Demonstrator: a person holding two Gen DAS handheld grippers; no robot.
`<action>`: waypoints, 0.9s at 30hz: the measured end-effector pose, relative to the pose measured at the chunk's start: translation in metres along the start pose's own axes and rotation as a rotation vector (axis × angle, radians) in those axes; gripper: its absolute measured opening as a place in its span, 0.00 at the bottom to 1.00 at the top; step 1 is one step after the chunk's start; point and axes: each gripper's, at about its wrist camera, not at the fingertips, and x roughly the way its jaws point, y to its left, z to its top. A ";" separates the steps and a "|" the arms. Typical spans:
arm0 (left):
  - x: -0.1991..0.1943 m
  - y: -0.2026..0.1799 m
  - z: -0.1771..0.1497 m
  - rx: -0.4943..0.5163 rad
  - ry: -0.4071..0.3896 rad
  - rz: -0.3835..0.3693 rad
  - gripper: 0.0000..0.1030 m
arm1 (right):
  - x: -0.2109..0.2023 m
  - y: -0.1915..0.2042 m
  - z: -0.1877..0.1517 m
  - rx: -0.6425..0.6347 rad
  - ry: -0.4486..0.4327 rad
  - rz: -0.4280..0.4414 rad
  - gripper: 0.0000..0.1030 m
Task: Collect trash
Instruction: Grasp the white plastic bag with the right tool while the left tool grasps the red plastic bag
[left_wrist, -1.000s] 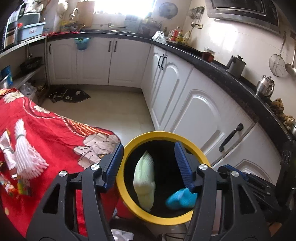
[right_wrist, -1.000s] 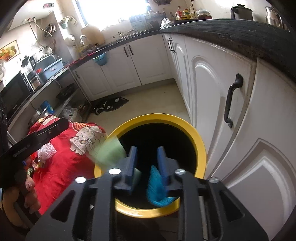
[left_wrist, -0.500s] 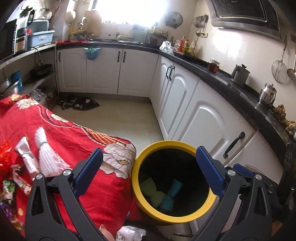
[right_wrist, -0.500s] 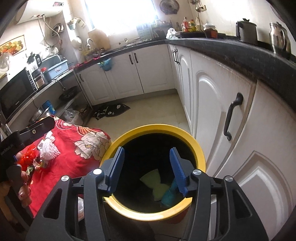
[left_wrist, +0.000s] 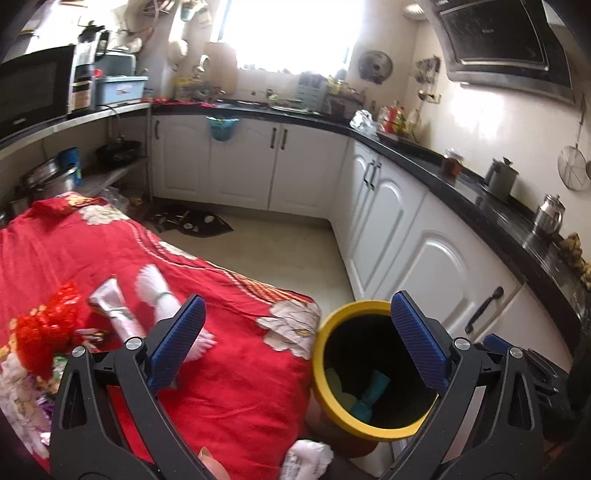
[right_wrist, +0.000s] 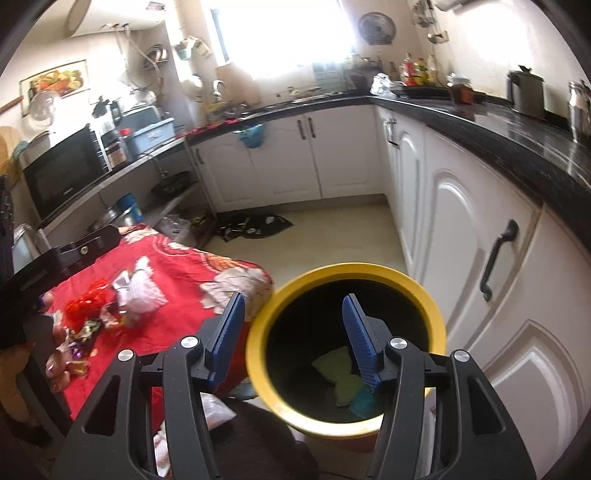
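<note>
A yellow-rimmed bin (left_wrist: 320, 354) (right_wrist: 354, 268) stands on the floor beside the table's red flowered cloth (left_wrist: 229, 391). A pale green piece (right_wrist: 334, 373) and a teal piece (right_wrist: 362, 403) lie at its bottom. My left gripper (left_wrist: 295, 306) is wide open and empty, straddling the cloth's corner and the bin's rim from above. My right gripper (right_wrist: 292, 301) hangs above the bin's left rim; its jaws are opening with nothing between them. On the cloth lie a white tassel (left_wrist: 159, 291), a silver wrapper (left_wrist: 110, 301) and a red crinkly scrap (left_wrist: 51, 325).
White cabinet doors (right_wrist: 476, 236) under a black counter (left_wrist: 491, 210) run close along the bin's right side. A crumpled white piece (left_wrist: 306, 458) lies on the floor by the bin. A hand (right_wrist: 22, 373) holds the other tool's black frame (right_wrist: 74, 254) over the table. Pale floor (left_wrist: 280, 251) stretches beyond.
Both grippers opened and let their pieces drop into the bin: pale green from the left, teal from the right. Both then rose and drew back, the left swinging toward the table.
</note>
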 end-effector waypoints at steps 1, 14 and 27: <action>-0.003 0.004 0.001 -0.007 -0.006 0.007 0.90 | -0.002 0.004 0.000 -0.008 -0.001 0.011 0.52; -0.037 0.063 0.005 -0.096 -0.070 0.109 0.90 | -0.001 0.062 -0.011 -0.093 0.047 0.139 0.55; -0.054 0.135 -0.008 -0.167 -0.071 0.256 0.90 | 0.040 0.105 -0.044 -0.140 0.213 0.222 0.56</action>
